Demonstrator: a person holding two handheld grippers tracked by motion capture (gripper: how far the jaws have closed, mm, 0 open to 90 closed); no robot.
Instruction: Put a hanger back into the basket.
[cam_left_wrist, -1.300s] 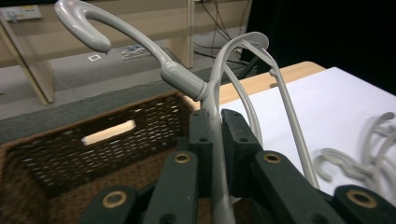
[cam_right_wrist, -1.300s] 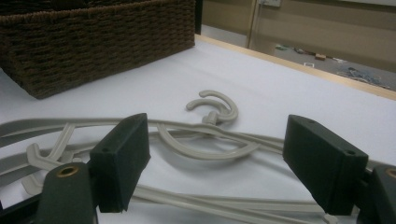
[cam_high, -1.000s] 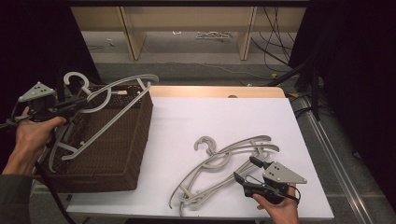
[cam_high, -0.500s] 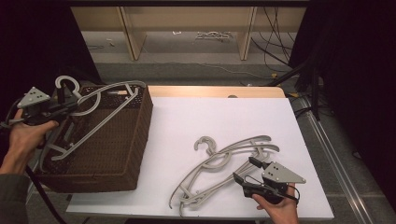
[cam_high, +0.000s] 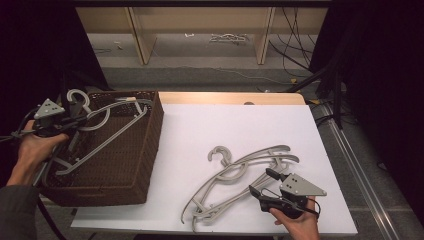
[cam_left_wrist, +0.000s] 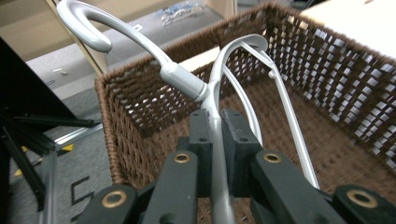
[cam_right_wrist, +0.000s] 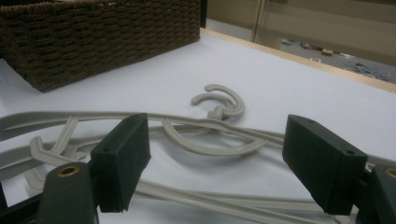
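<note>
Hanger (cam_left_wrist: 217, 100) of smooth grey plastic sits clamped in your left gripper (cam_left_wrist: 215, 140), the two black jaws closed on its thin neck just below the curved hook. Its hook rises above the near-left rim of the basket (cam_high: 150, 145), while its arched shoulders and slim lower bar slant down into the basket's hollow. That basket is a dark brown woven rectangle with an open, gridded weave on its walls and a thick braided rim; it stands on the left end of the white tabletop (cam_high: 240, 125). In the high view your left gripper (cam_high: 70, 121) hovers at the basket's left wall, with your hand behind it.

To the right of the basket, well apart from it, a loose pile of hangers (cam_high: 240, 175) lies flat on the tabletop, pale grey, matte, with rounded hooks and overlapping curved arms. Your right gripper (cam_high: 262, 182) rests at the far-from-basket edge of that pile, its blocky black jaws spread wide with the hangers' arms showing between them (cam_right_wrist: 215, 154), pressing on nothing.
</note>
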